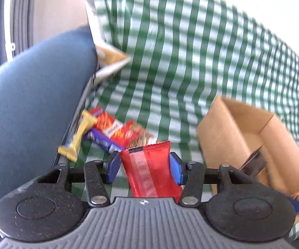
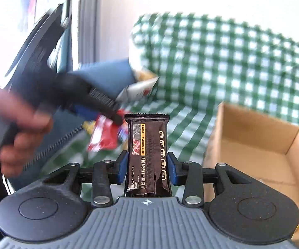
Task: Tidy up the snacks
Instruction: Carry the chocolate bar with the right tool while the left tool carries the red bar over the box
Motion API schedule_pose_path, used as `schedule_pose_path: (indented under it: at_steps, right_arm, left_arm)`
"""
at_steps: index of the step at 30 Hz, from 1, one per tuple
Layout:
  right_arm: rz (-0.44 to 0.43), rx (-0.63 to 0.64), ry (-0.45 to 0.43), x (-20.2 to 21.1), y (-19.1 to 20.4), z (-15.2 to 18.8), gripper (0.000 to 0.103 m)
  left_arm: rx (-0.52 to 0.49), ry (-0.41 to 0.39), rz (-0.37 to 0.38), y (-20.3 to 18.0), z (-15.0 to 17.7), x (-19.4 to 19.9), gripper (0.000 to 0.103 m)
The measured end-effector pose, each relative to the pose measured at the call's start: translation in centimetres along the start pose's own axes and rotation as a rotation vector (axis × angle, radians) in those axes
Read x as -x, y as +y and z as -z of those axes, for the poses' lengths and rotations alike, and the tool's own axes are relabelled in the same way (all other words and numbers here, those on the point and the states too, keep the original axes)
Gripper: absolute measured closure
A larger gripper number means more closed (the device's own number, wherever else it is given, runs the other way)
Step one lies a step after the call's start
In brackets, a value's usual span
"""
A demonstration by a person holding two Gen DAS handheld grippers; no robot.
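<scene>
L gripper (image 1: 145, 166): fingers partway closed, blue pads pressed on both sides of red snack packet (image 1: 149, 170), crimped end up, packet tilted slightly. R gripper (image 2: 147, 166): fingers narrower, clamped on dark brown cracker packet (image 2: 147, 157) marked "BLACK TRUFFLE HAM", upright betw. the pads, crimped top edge at 12 o'clock.

L wrist view: loose pile of snacks at 10 o'clock from the held red packet, lying on green-white checked cloth (image 1: 190, 62): yellow bar (image 1: 78, 134), purple-blue wrapper (image 1: 101, 141), red-orange packet (image 1: 116, 128), overlapping one another, blurred. Blue cushion (image 1: 35, 93) at 9 o'clock, touching cloth edge. Tan and white bag (image 1: 112, 60) at 11 o'clock, wedged betw. cushion & cloth. Open cardboard box (image 1: 242, 128) at 3 o'clock, on the cloth, well apart from the pile; contents hard to make out.

R wrist view: same box (image 2: 259, 145) at 3 o'clock, interior mostly bare as far as seen. At 9 o'clock, person's hand (image 2: 20, 128) gripping the other tool, blurred, its red packet (image 2: 105, 139) just left of the brown one. Touching or apart: can't tell.
</scene>
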State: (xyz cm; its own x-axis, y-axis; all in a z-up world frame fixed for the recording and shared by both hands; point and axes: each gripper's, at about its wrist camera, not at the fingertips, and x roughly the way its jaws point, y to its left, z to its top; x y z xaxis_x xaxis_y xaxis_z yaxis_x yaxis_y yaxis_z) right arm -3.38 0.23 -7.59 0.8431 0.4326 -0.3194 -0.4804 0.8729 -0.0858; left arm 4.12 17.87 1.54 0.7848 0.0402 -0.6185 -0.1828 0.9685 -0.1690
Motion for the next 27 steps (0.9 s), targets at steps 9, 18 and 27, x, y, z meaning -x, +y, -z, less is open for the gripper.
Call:
schedule_pose_path:
  at_steps: [9,18,27]
  right_arm:
    - [0.184,-0.063,-0.123,2.3,-10.9,-4.1,0.062]
    - [0.291,-0.188,-0.093,2.5,-17.0,-1.7,0.062]
    - [0.324,-0.146,-0.080,4.0,-17.6,-0.5,0.062]
  left_arm:
    - [0.006,-0.078,0.046,-2.0,-0.8,0.4,0.047]
    - [-0.009,-0.108,0.091,-4.5,-1.1,-0.8,0.047]
    - [0.002,-0.115,0.149,-6.8,-1.4,-1.5,0.047]
